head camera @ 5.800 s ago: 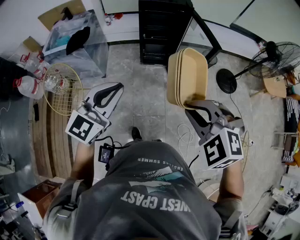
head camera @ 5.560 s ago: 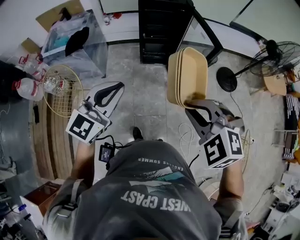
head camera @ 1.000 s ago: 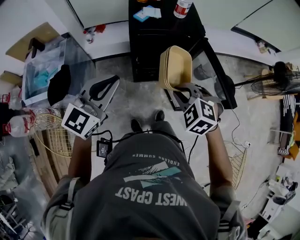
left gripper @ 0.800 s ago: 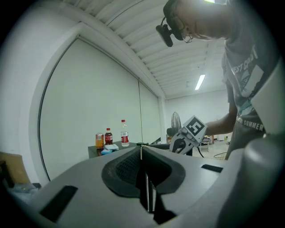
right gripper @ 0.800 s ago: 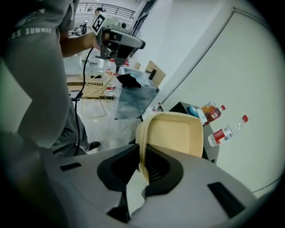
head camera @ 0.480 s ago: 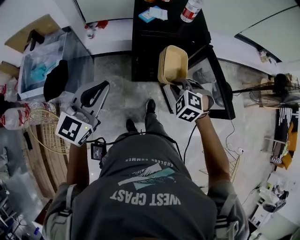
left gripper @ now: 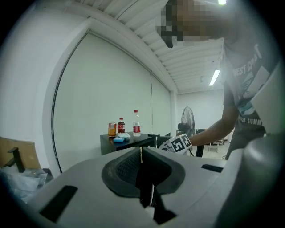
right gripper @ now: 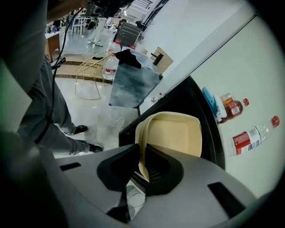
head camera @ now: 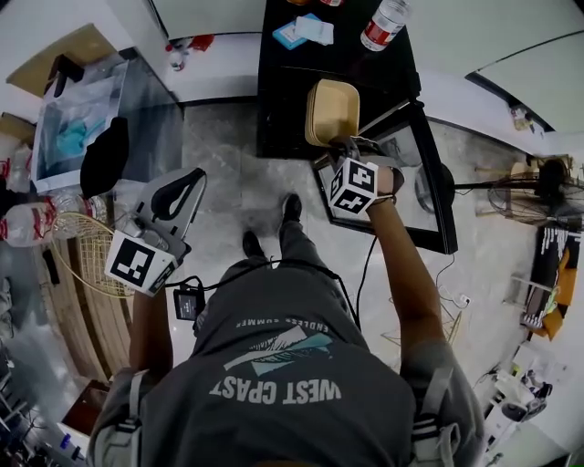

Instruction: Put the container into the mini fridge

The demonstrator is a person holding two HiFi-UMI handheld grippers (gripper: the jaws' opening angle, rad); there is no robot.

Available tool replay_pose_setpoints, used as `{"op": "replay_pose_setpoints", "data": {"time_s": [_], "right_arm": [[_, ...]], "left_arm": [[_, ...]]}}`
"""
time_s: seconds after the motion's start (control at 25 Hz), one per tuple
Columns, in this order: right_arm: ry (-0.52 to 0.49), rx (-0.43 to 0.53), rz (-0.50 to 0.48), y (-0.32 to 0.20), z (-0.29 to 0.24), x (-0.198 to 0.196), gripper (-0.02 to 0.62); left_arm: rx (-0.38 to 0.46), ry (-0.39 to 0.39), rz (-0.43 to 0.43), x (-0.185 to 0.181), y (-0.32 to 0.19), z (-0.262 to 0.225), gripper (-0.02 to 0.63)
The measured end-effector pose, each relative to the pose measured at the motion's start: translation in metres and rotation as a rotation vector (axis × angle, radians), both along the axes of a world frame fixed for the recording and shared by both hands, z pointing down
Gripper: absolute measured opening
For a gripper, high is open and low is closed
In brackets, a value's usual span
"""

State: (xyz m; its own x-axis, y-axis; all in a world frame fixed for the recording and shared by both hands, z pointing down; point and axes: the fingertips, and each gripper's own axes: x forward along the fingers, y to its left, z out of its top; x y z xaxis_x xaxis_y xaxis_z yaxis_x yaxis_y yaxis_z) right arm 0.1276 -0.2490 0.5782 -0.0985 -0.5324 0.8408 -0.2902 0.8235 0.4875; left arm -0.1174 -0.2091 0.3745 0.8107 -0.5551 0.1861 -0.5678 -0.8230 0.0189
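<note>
A beige, shallow rectangular container (head camera: 332, 110) stands on edge in front of the open black mini fridge (head camera: 285, 100). My right gripper (head camera: 350, 144) is shut on the container's near rim. In the right gripper view the container (right gripper: 173, 134) fills the space between the jaws of that gripper (right gripper: 141, 156), and its far end reaches into the dark fridge opening (right gripper: 196, 104). My left gripper (head camera: 197, 173) hangs off to the left over the floor, shut and holding nothing. In its own view the left gripper (left gripper: 141, 148) shows its jaws pressed together.
The fridge's glass door (head camera: 422, 187) stands open to the right. Bottles (head camera: 384, 22) and a blue packet (head camera: 295, 35) sit on the fridge top. A clear plastic box (head camera: 78, 119), a wire basket (head camera: 87, 260) and water bottles lie at the left. A fan (head camera: 538, 187) is at the right.
The person has stepped toward the fridge. My right gripper has carried the container forward to the fridge opening. The left gripper has dropped back to the left, still shut.
</note>
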Motion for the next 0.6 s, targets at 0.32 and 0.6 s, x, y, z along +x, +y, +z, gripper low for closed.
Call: {"op": "replay_pose_setpoints", "data": {"time_s": [0.32,0.6], "right_arm": [[0.037,0.029,-0.023,-0.034,0.019,0.005,0.057],[0.053,0.063,-0.017,-0.063,0.029,0.010,0.063]], "left_arm": [[-0.045,-0.014,-0.035,0.000,-0.010,0.013,0.026],[-0.063,-0.021,-0.054,0.001,-0.019,0.020,0.026]]}}
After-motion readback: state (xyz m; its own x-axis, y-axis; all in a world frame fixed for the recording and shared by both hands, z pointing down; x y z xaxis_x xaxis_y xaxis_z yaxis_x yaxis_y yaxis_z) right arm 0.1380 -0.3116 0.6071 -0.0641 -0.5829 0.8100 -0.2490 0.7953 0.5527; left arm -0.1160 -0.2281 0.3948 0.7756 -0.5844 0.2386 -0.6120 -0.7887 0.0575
